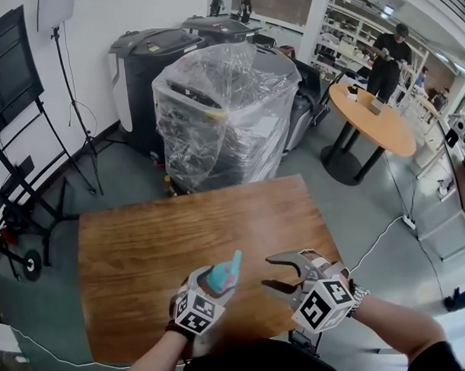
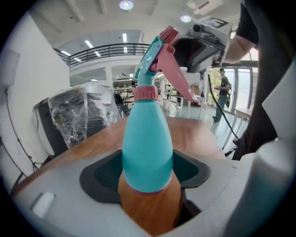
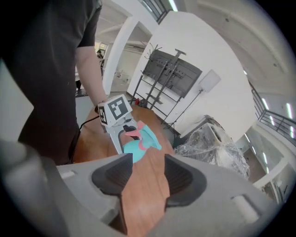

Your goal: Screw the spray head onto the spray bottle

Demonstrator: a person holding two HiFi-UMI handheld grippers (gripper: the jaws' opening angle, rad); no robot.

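Over the near edge of the desk [image 1: 143,245]: your two claws hang side by side, apart.
Left claw [image 1: 211,284]: pinching the teal spray bottle [image 2: 147,143] round its lower body, top tilted away from you.
Spray head [image 2: 159,55]: pink and teal, seated on the bottle's neck.
Right claw [image 3: 143,178]: spread, nothing between its pads, just beside the bottle.

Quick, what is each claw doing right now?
Left gripper: shut on the spray bottle.
Right gripper: open, nothing between its jaws.
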